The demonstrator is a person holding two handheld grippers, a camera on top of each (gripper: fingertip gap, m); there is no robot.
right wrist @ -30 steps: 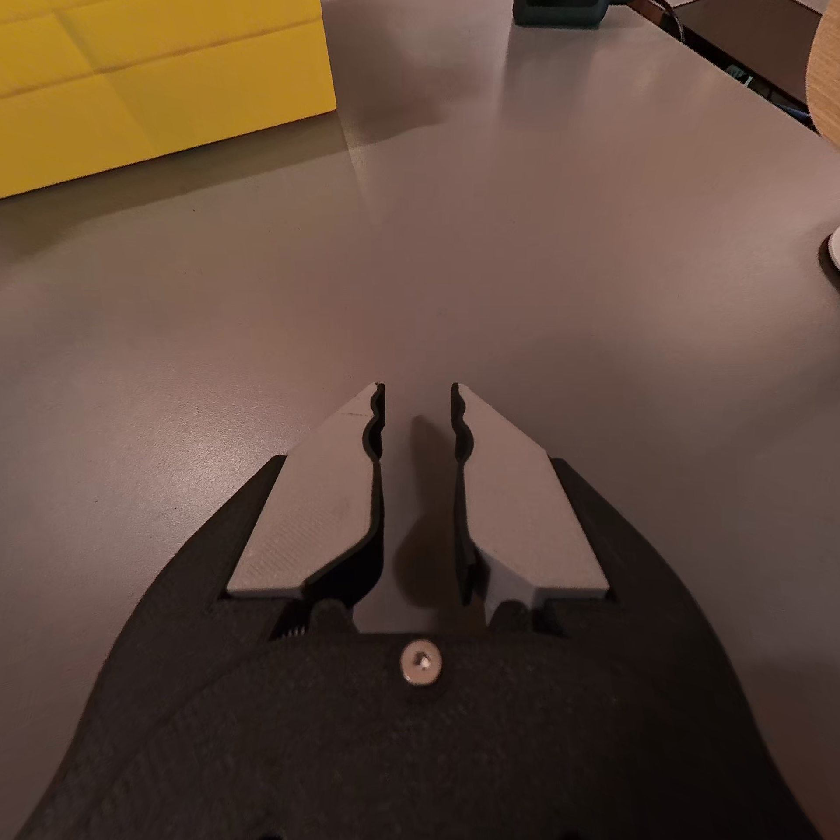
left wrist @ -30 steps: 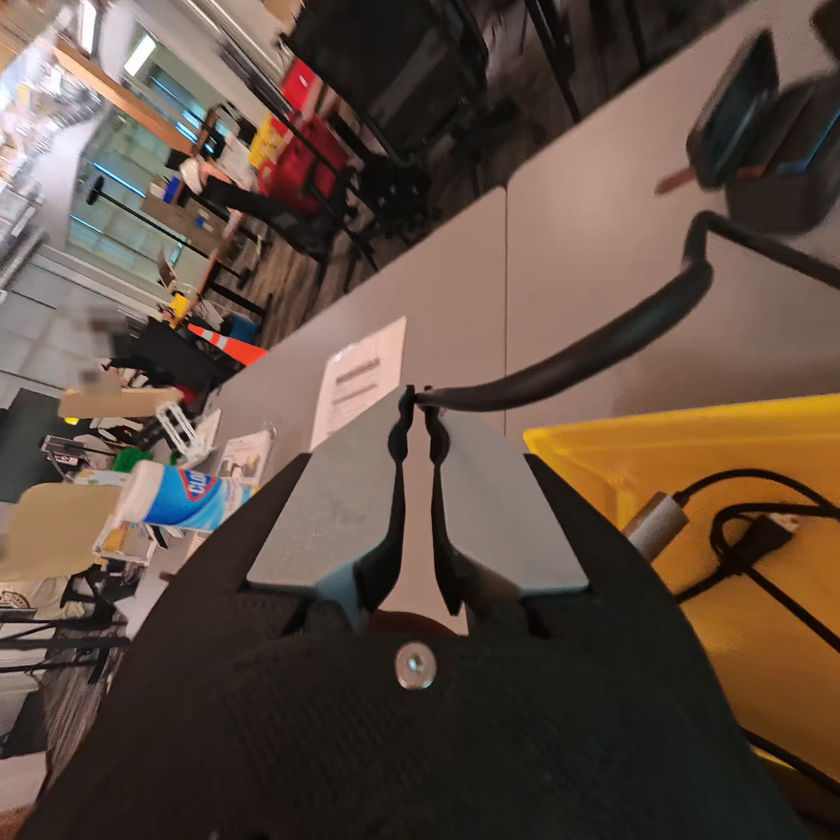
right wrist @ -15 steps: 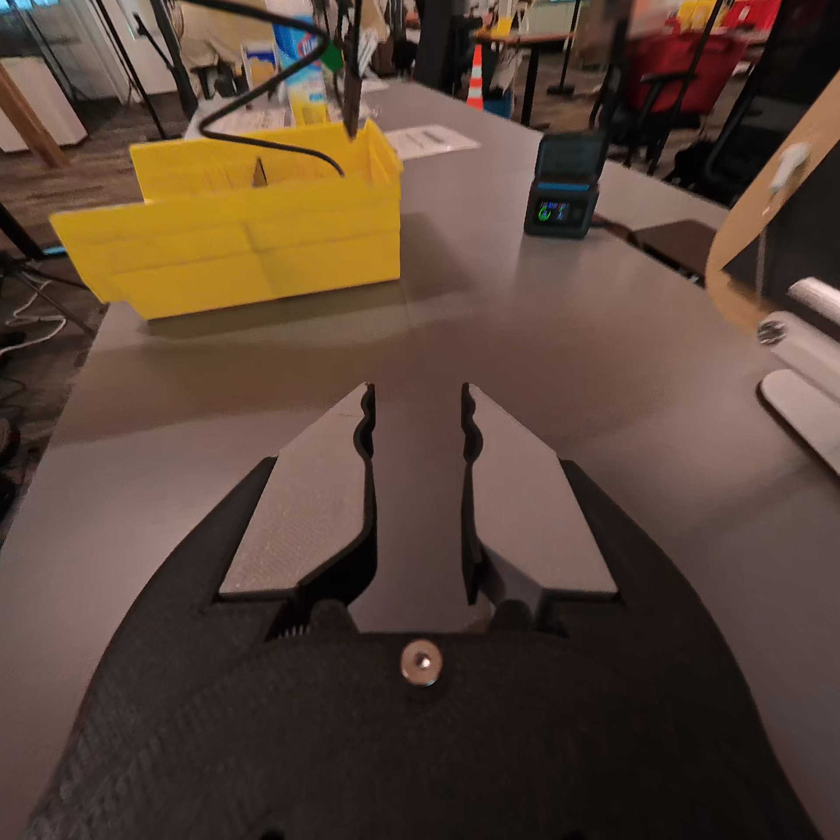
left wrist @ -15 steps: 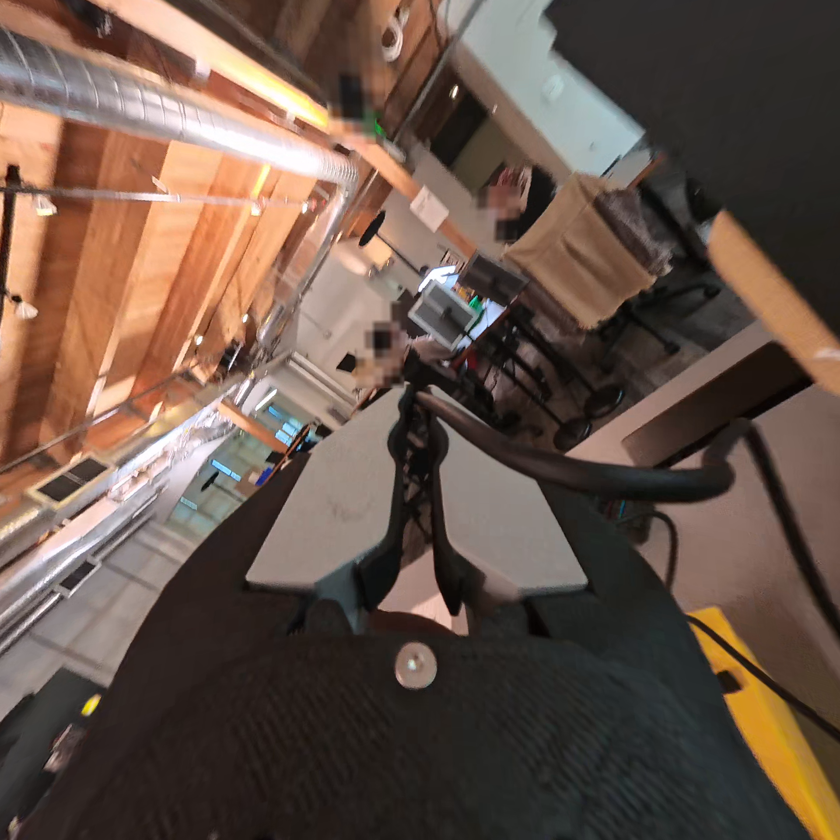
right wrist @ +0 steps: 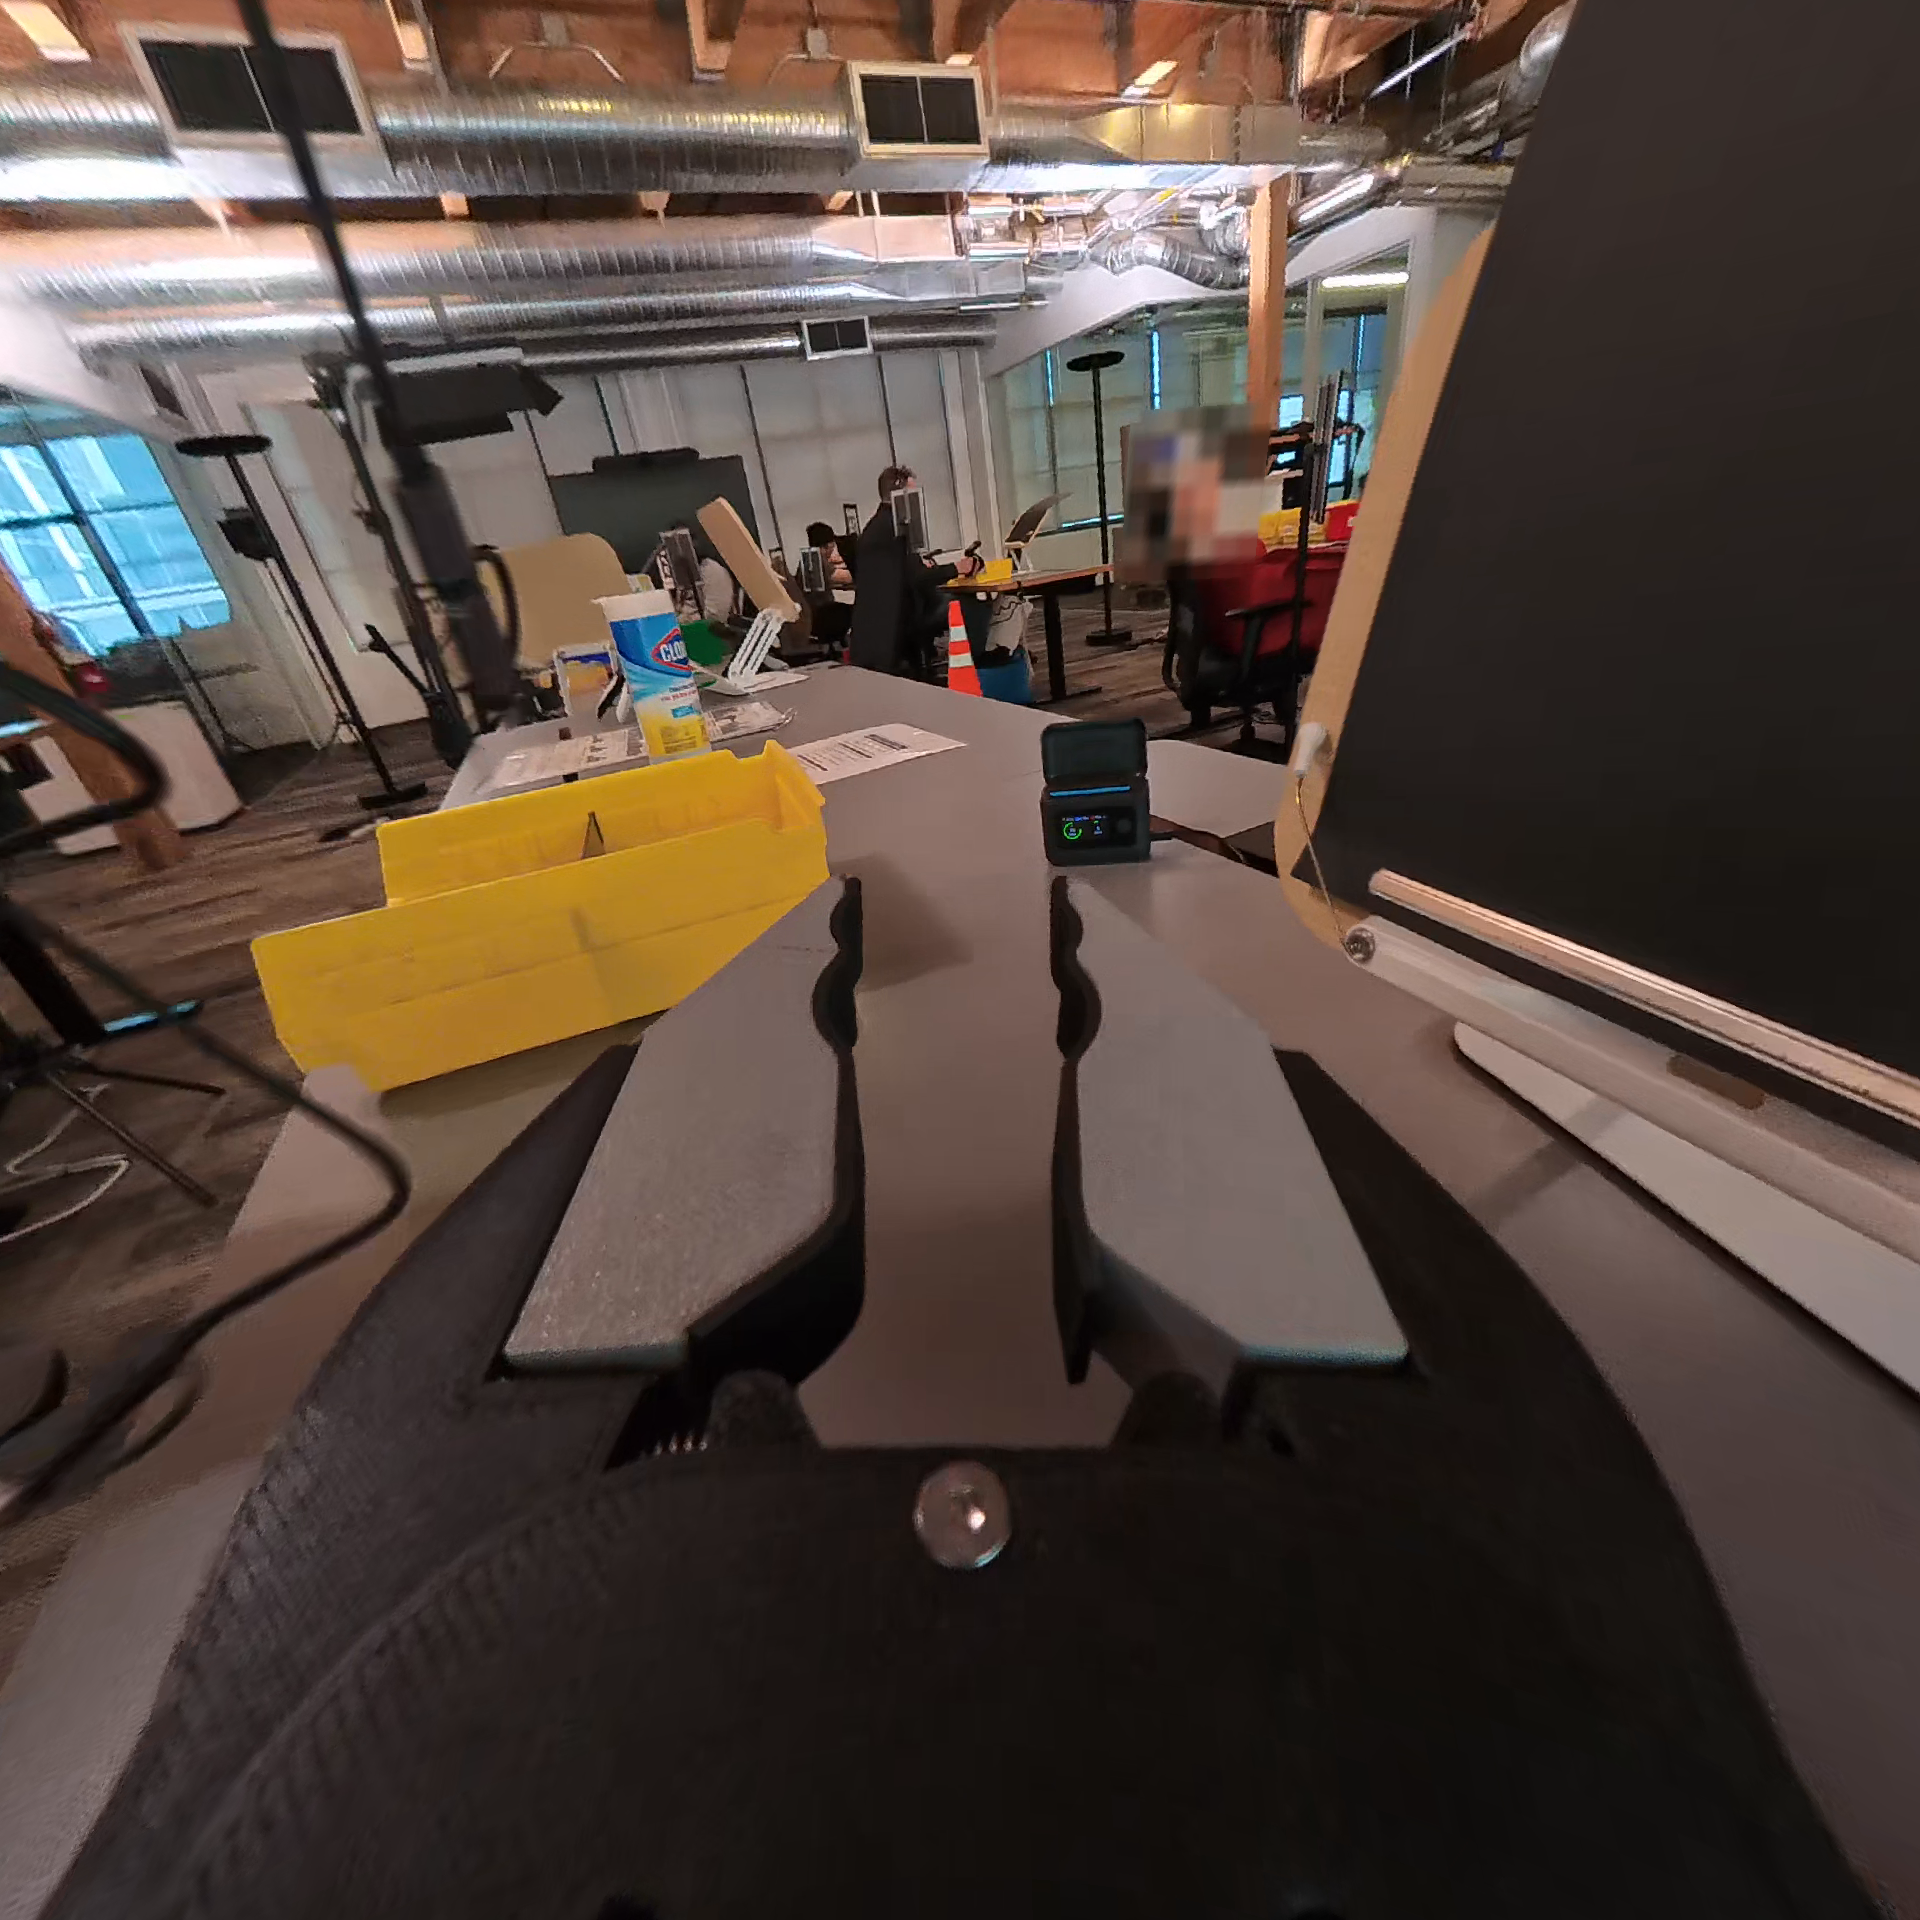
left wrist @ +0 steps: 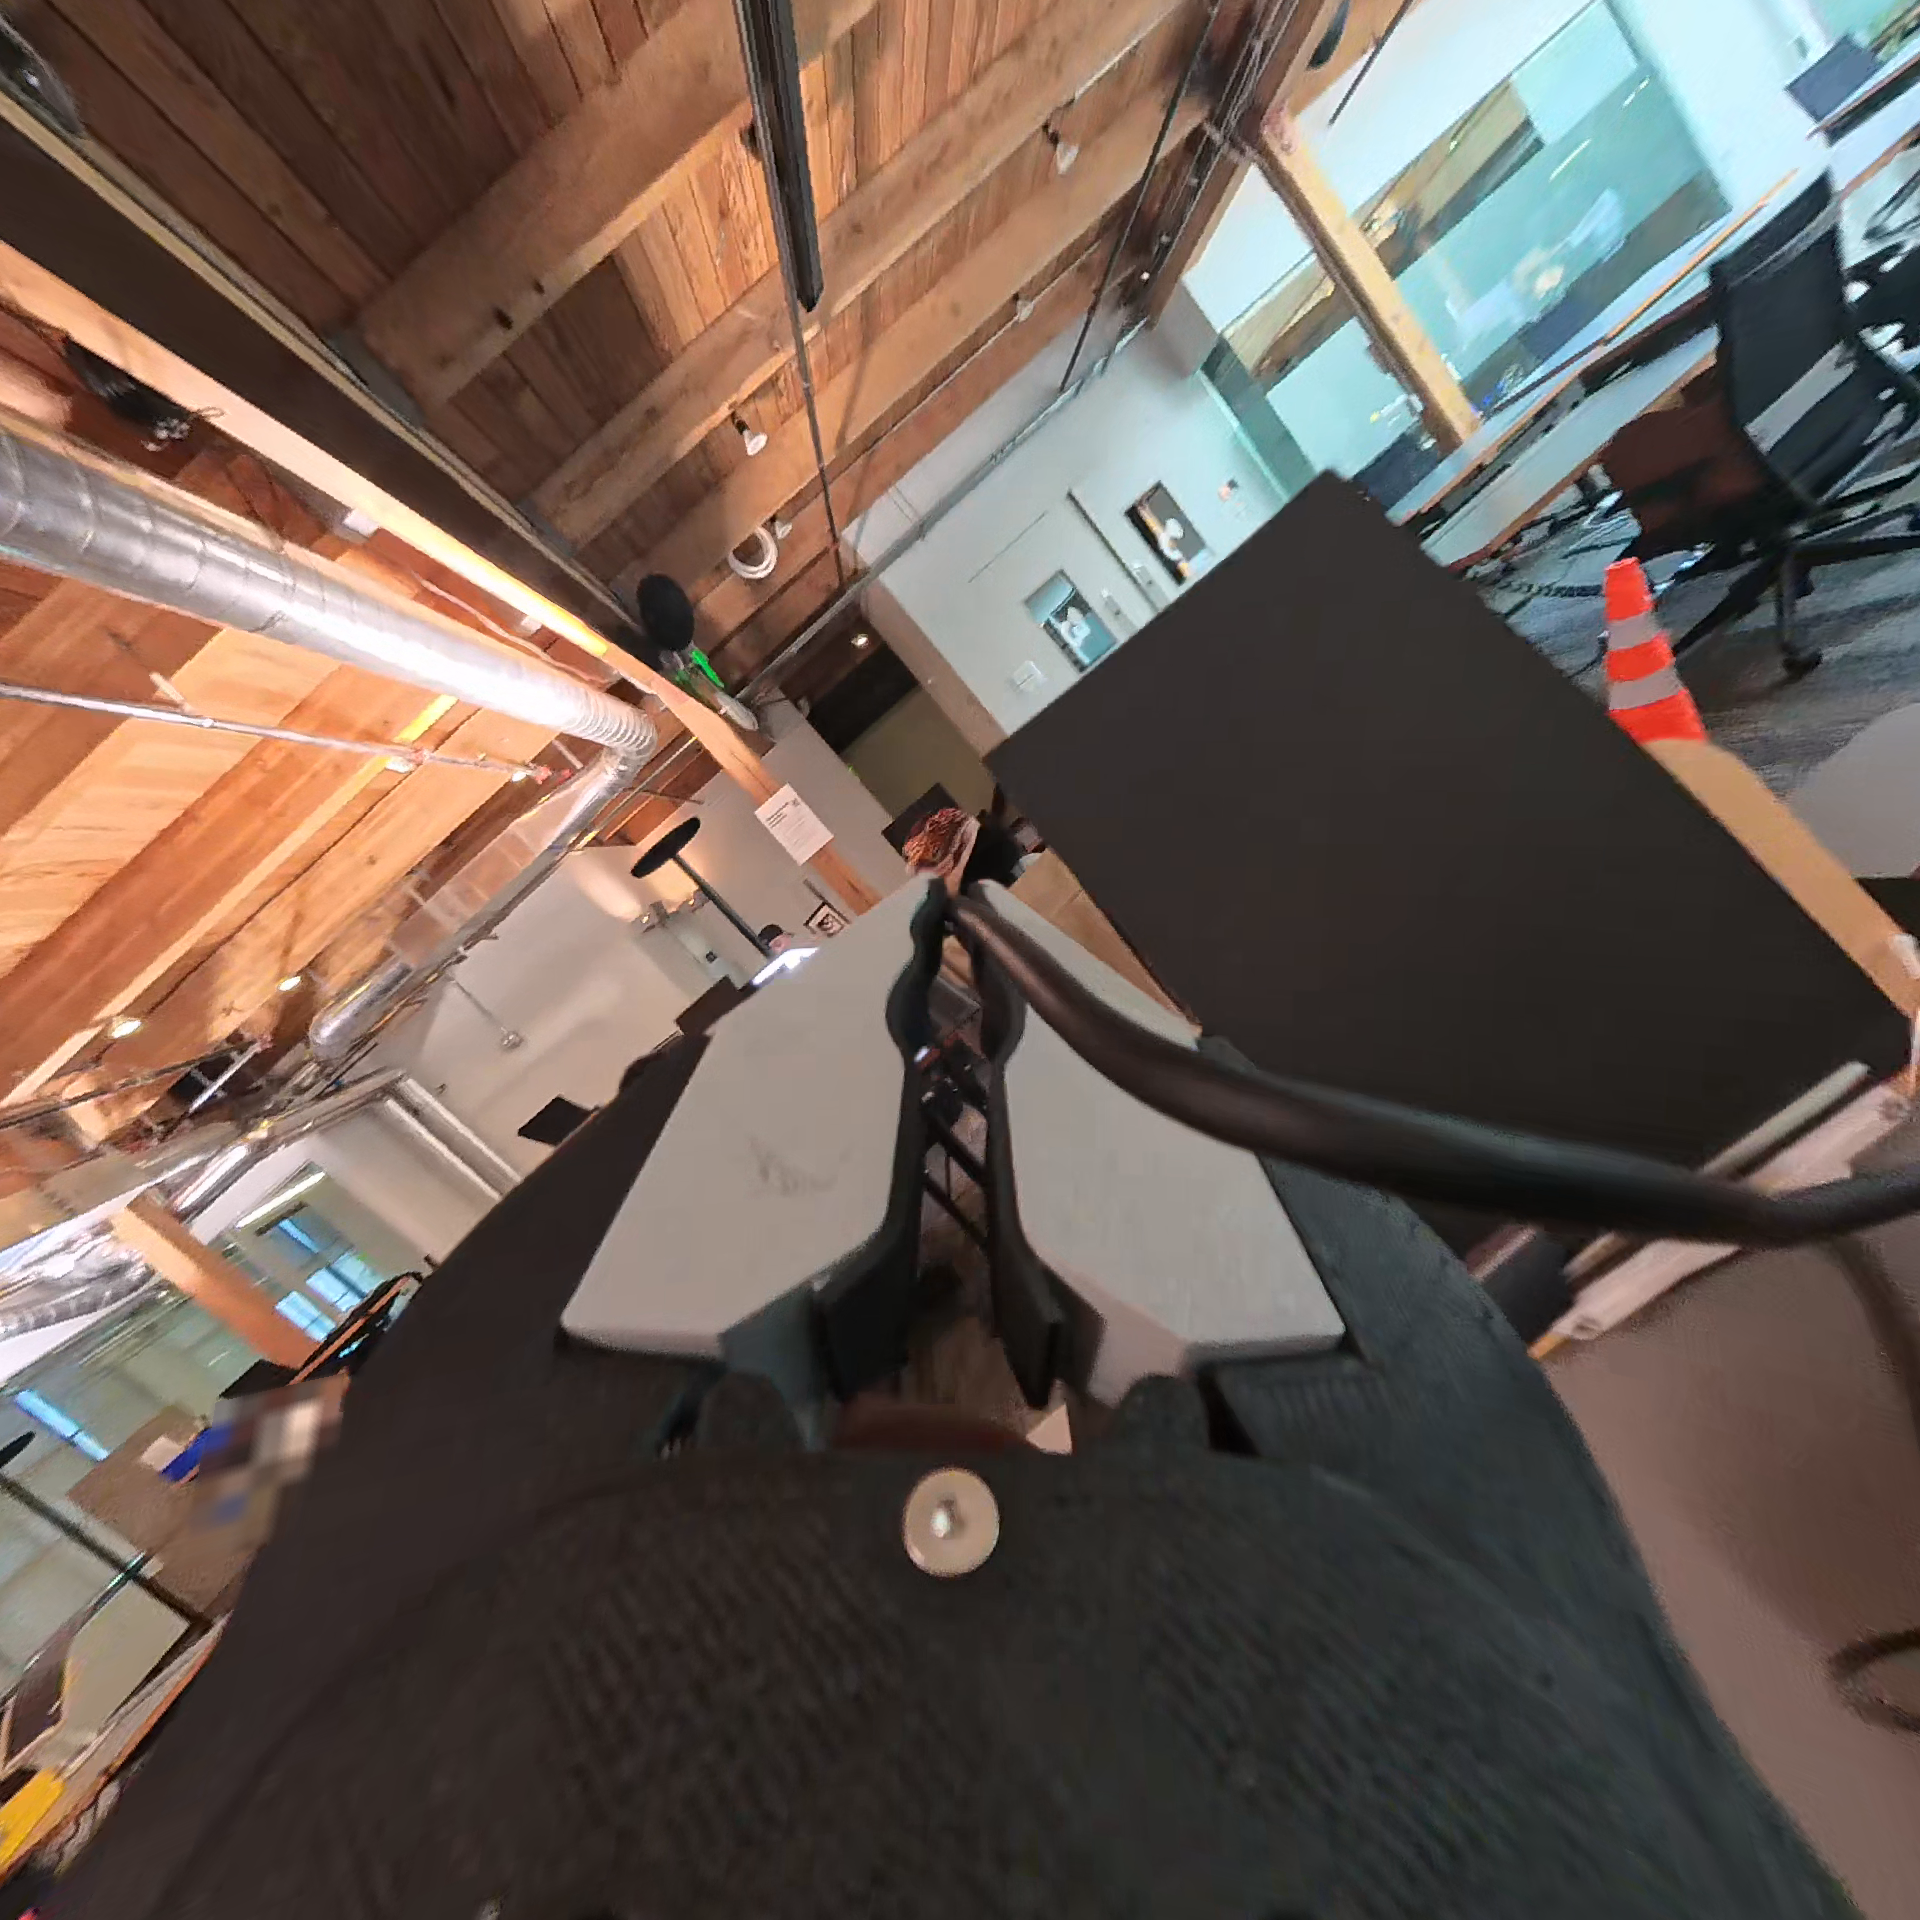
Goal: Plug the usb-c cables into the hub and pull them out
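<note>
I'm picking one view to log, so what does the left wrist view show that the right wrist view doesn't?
Left wrist view only: the left gripper shut on a black cable, tilted up toward the wooden ceiling. Right wrist view only: the open right gripper, a yellow bin, a wipes canister and a small black device on the grey table. Both: a dark panel.

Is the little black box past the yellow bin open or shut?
Open: the small black box has its lid flipped up, above a lit screen.
</note>
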